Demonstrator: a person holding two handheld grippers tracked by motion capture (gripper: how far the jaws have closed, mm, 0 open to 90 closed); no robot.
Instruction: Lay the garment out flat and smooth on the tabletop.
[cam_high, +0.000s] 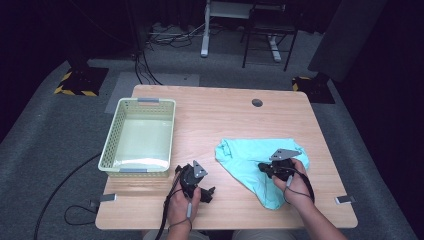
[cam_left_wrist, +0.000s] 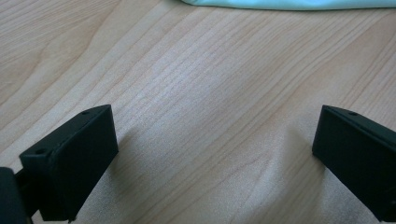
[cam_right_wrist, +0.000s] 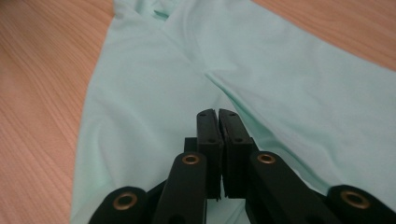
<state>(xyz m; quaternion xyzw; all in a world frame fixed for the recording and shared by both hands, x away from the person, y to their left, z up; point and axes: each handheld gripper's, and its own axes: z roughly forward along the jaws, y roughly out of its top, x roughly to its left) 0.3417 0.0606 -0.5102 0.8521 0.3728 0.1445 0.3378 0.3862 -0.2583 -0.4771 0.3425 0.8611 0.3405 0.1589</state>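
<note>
A mint-green cloth (cam_high: 250, 160) lies crumpled on the right half of the wooden table (cam_high: 225, 115). My right gripper (cam_high: 265, 168) rests on top of it, held by a hand. In the right gripper view its jaws (cam_right_wrist: 218, 112) are shut tight together over the cloth (cam_right_wrist: 140, 93), beside a crease, and no fabric shows between them. My left gripper (cam_high: 207, 193) is near the table's front edge, left of the cloth. Its jaws (cam_left_wrist: 215, 154) stand wide open over bare wood, with the cloth's edge (cam_left_wrist: 280, 3) farther ahead.
A pale green perforated basket (cam_high: 112, 135) sits on the table's left side with nothing inside it. A round cable hole (cam_high: 257, 102) is in the tabletop at the back. Cables trail off the front left edge to the floor.
</note>
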